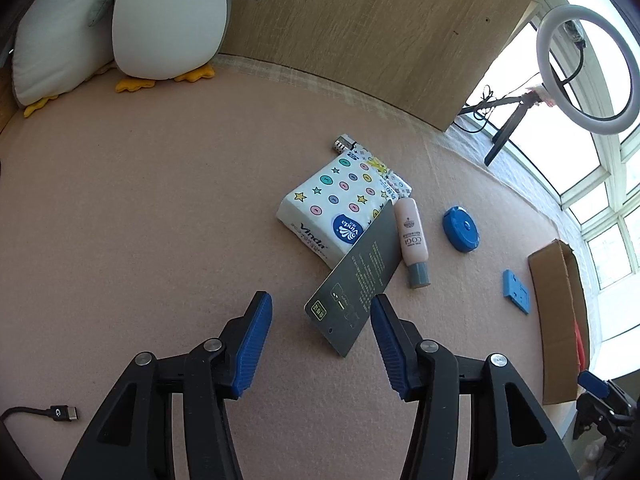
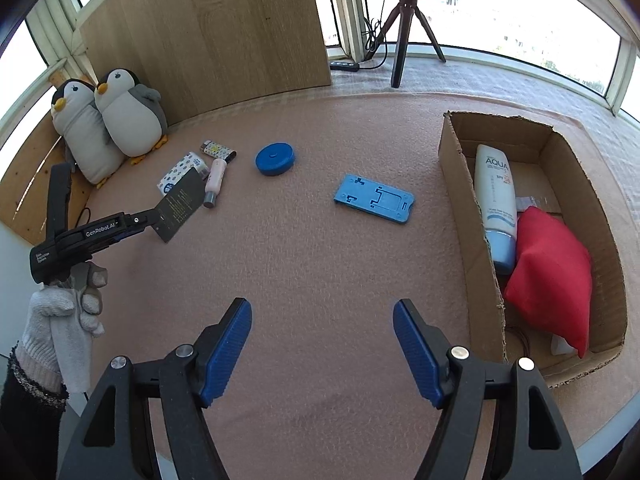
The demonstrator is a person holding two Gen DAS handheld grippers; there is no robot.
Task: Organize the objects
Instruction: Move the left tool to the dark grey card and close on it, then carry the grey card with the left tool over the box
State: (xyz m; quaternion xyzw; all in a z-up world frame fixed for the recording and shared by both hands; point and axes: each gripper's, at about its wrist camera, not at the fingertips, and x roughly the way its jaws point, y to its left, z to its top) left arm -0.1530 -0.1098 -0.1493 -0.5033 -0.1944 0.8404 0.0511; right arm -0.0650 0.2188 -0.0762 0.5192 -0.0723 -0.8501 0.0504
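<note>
My left gripper [image 1: 320, 320] is open just in front of a dark flat card-like box [image 1: 356, 280] that leans on a Vinda tissue pack [image 1: 336, 204]. A pink COGI tube [image 1: 412, 240] lies beside it, with a lighter [image 1: 344, 145] behind. A blue round case [image 1: 461, 228] and a blue flat holder [image 1: 517, 291] lie to the right. My right gripper [image 2: 322, 332] is open and empty above the pink mat. In the right wrist view the blue holder [image 2: 374, 198], the round case [image 2: 275, 158] and the left gripper [image 2: 148, 218] show. A cardboard box [image 2: 452, 152] holds a sunscreen tube [image 2: 494, 200] and a red pouch [image 2: 552, 272].
Two plush penguins [image 2: 108, 128] stand at the back left against a wooden board [image 2: 208, 32]. A ring light on a tripod [image 2: 404, 24] stands behind the mat. A USB cable [image 1: 60, 414] lies at the near left. Windows surround the far side.
</note>
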